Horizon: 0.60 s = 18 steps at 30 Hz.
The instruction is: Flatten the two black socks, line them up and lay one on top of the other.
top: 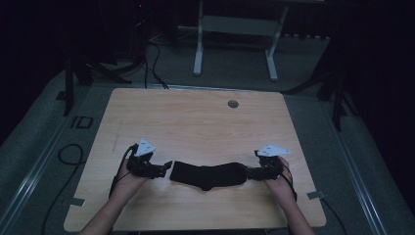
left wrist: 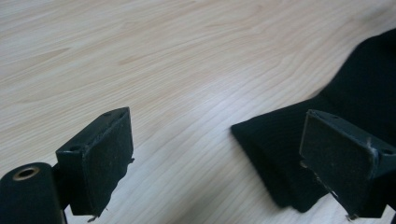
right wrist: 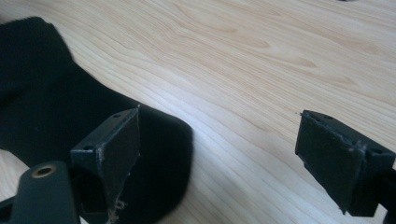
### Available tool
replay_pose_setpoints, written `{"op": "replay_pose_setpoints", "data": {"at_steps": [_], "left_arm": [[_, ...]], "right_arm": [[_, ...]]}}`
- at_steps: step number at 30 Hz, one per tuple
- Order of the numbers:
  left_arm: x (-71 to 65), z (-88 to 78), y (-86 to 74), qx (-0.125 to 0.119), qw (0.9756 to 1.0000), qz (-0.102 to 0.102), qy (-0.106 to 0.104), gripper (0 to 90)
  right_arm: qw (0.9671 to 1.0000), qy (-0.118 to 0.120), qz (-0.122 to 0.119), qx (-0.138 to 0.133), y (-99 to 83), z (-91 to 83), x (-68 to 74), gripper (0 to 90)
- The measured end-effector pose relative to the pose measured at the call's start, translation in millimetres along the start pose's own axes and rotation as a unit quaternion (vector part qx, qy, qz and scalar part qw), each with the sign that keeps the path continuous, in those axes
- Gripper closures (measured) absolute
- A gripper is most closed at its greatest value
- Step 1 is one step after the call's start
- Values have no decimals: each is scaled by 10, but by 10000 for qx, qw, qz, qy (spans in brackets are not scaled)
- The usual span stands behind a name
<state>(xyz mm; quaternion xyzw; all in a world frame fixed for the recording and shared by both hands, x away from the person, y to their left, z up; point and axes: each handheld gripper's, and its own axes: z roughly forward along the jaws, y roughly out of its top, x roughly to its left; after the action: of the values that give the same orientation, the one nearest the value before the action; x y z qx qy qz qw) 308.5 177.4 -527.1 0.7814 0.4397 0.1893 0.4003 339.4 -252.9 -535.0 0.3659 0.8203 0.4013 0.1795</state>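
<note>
Presently: a black sock (top: 208, 175) lies flat on the table (top: 195, 117), stretched lengthwise between the two hand-held grippers, one end towards each.
Left hand-held gripper (top: 167, 166): jaws stand wide apart with nothing pressed between the pads; in the left gripper view the squared cuff end of the sock (left wrist: 280, 158) lies under and just ahead of the right-hand jaw, while bare table is seen ahead of the left-hand jaw.
Right hand-held gripper (top: 248, 174): jaws likewise spread and empty; in the right gripper view the rounded toe end (right wrist: 159, 154) lies beneath the left-hand jaw, and the far jaw stands over bare wood.
Step judged in hand: both ends are being approached for a grasp, probably so that the sock can be lifted or folded.
Alignment: each hand-held gripper is offset, with one jaw over fabric and the other beside it; each should be shifted sideways until the sock's end lies squarely between the pads.
Descent: the lower jaw edge should be brought down to the table so that all the fabric layers are caught.
Closure: the jaws should be shut only once the fabric is well inside the pads; a nip at the very edge is judged likely to slip.
Coordination: both ends are best gripped together, so that the sock is not dragged askew.
Risk: the pile at the cuff may be split, leaving one layer behind.
</note>
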Motion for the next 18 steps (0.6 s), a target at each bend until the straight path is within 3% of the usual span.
{"op": "replay_pose_setpoints", "data": {"at_steps": [18], "left_arm": [[384,-309,-395,-186,9973,-510,497,103]], "right_arm": [[9975,-568,413,-28,-352,-301,-371,137]]}}
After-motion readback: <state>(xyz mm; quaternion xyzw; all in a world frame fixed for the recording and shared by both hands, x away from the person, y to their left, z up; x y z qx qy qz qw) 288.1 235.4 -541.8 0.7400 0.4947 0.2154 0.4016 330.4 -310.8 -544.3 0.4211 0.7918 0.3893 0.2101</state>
